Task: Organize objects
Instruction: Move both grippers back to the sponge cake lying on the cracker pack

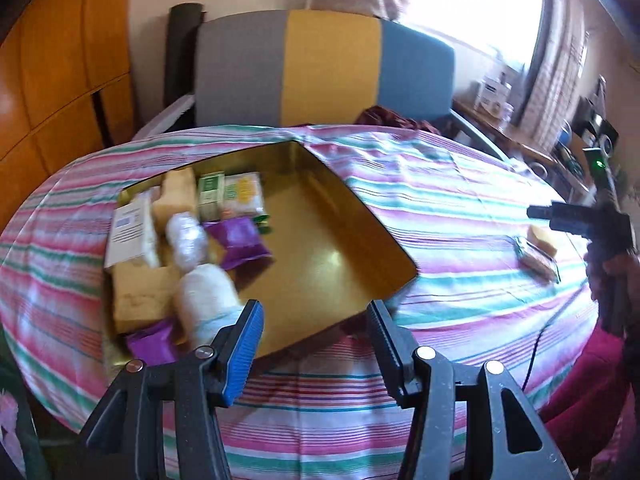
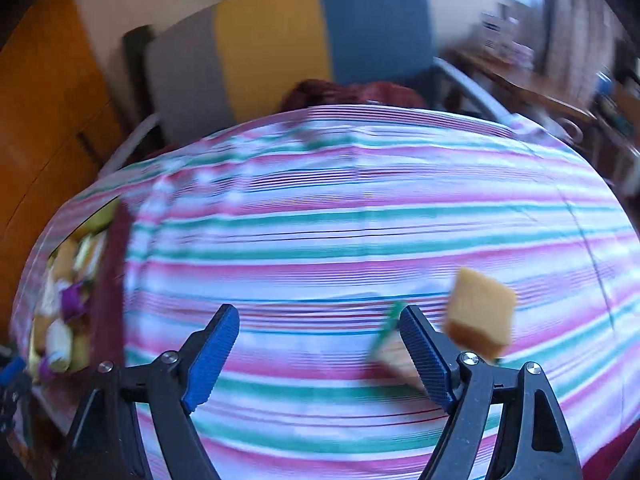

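A rectangular tin with a gold inside (image 1: 320,240) lies on the striped tablecloth (image 1: 440,208). Its left half holds boxes, two white rolls (image 1: 208,300), purple packets (image 1: 240,240) and a yellow sponge. My left gripper (image 1: 316,312) hovers over the tin's near edge, open, with nothing between its fingers. Over bare cloth to the right, my right gripper (image 2: 320,316) also stands open and empty. A yellow sponge (image 2: 480,312) lies just right of its right finger, and a flat green-edged packet (image 2: 386,344) is partly hidden behind that finger. Sponge (image 1: 542,236) and right gripper (image 1: 538,213) also show in the left wrist view.
A chair with a grey, yellow and blue back (image 1: 320,68) stands behind the table, with dark red cloth (image 2: 352,94) on its seat. A wooden cupboard (image 1: 60,80) fills the left side. A cluttered side table (image 1: 500,120) stands at the right under a bright window. The tin's dark red outer wall (image 2: 112,280) shows at left.
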### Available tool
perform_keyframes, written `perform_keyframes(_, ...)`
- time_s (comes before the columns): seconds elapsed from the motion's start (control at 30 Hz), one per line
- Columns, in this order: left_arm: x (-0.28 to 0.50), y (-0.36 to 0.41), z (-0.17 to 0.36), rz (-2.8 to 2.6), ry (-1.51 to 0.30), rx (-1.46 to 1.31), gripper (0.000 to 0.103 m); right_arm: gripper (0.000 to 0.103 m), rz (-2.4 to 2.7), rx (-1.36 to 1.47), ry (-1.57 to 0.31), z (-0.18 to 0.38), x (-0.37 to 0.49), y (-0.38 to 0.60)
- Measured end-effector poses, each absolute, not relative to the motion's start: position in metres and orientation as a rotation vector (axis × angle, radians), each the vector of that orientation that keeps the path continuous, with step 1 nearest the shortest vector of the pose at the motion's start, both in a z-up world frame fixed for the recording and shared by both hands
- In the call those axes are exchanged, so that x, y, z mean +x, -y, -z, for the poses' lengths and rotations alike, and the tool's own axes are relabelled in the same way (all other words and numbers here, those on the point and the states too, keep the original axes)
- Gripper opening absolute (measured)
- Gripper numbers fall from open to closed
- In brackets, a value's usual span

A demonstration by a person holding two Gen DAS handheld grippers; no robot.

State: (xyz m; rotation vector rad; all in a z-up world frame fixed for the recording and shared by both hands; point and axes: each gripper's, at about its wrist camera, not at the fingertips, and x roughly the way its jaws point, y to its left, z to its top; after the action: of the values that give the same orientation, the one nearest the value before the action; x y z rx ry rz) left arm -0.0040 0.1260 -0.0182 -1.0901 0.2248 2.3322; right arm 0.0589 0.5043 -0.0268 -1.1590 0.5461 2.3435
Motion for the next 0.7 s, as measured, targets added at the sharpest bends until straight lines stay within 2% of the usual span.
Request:
perform_keyframes(0.2,0.006,-0.153,0.019,-2.271,-0.269,-1.075,0.054,0.083,-2.036,-0.980,-0.867,0.054,0.095,-0.590)
perform_keyframes(0.4,0.013,-0.174,0.025,-2.214,-0.294,-1.076,0.054,0.083,-1.881,-0.977,-1.114,0.082,0.113,-0.619)
perform_keyframes(0.5,0.016,-0.182,0.026,-2.189,-0.306,-1.075,0.054,0.084,-1.892,-1.027,-1.174,0.089,0.108,-0.617)
perform_keyframes(0.7,0.016,-0.191,0.022,-2.171,-0.297,-1.056,0.054,0.091,-1.959,-1.187,-1.103,0.089,0.087,-0.582)
